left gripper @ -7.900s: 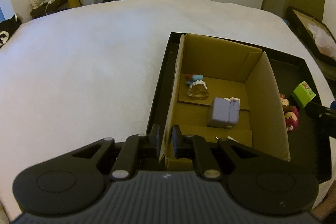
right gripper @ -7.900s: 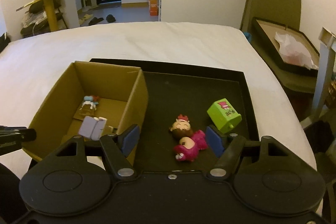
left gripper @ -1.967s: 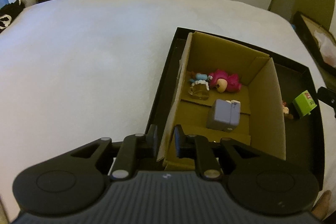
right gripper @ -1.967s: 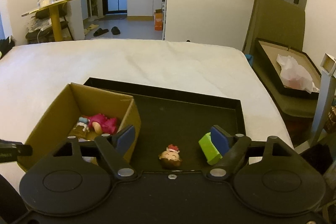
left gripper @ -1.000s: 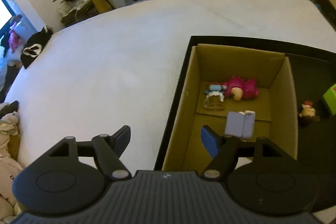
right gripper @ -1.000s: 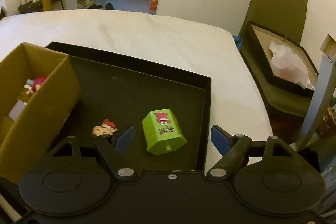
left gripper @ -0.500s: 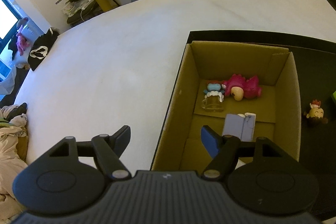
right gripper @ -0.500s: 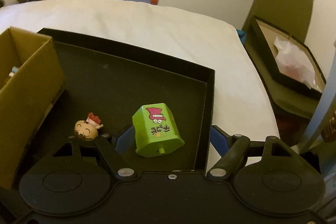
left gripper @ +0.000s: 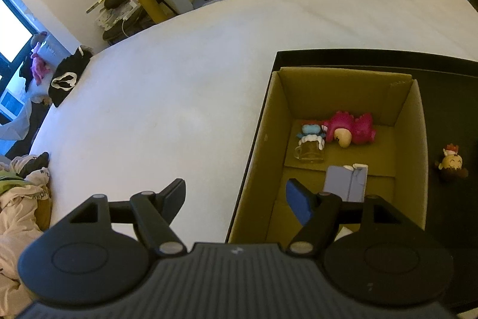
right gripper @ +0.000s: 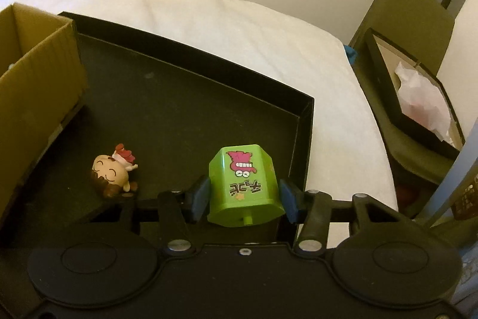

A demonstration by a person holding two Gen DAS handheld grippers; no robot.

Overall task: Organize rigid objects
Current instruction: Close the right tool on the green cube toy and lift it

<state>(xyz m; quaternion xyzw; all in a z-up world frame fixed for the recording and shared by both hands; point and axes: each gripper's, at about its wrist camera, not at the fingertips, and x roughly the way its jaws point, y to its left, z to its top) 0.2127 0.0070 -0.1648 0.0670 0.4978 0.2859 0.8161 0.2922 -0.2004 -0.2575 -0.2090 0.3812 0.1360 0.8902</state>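
The right gripper (right gripper: pixel 244 201) is closing, with the green toy (right gripper: pixel 245 187) between its blue pads; the pads are at the toy's two sides, and I cannot tell if they press already. The toy lies on the tray (right gripper: pixel 301 145) near the right rim, its long axis pointing away from the gripper. The box (left gripper: pixel 343 139) is to the left, past the doll (right gripper: pixel 115 174), so I think the lift must go that way. The left gripper (left gripper: pixel 236 199) is spread and empty, one finger over the box's near wall
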